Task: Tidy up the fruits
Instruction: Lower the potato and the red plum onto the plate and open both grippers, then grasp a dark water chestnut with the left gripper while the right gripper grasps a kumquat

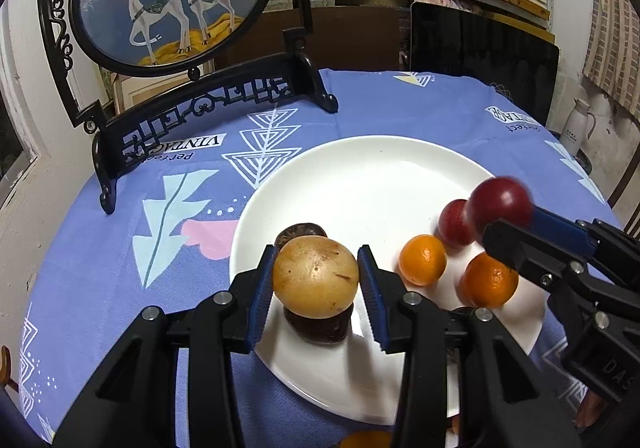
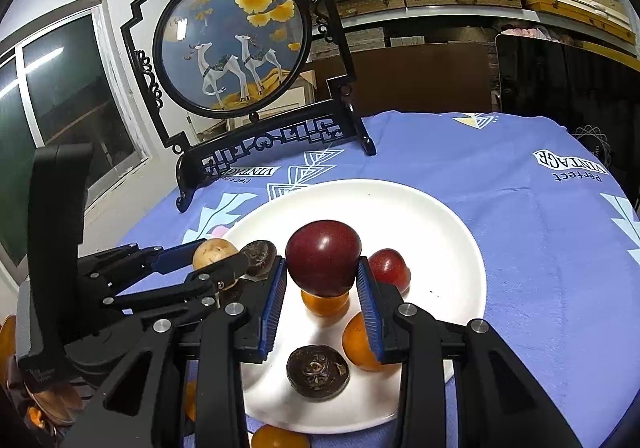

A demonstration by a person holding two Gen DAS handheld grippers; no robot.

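Both grippers hang over one white plate [image 1: 328, 168] on a blue patterned tablecloth [image 1: 420, 108]; the left gripper [image 1: 318, 280], at the lower centre of the left wrist view, has its blue pads clamped on a tan round fruit [image 1: 316, 278]; the right gripper [image 2: 322, 280], at the lower centre of the right wrist view, has its pads pressed to the sides of a dark red plum [image 2: 323, 256], held above the plate.

Counted on the plate: one more red plum [image 2: 390, 268], just right of the held one; two oranges, one [image 2: 325, 302] directly beneath the held plum and one [image 2: 358, 342] partly behind the right pad; three dark brown shrivelled fruits, one [image 2: 318, 371] near the lower rim in the right view, one [image 2: 260, 257] beside the tan fruit, and one [image 1: 318, 326] directly under the tan fruit in the left view. Another orange [image 2: 278, 437] lies off the plate at the bottom edge of the right view.

The upper half of the plate is bare white, from its centre to the far rim; the fruits crowd the near half. Beyond the far rim the cloth is open to the upper right; at upper left stands one black carved stand with a round deer painting [image 2: 232, 44], its foot near the plate's rim but apart from it. The two grippers sit close side by side, not touching.
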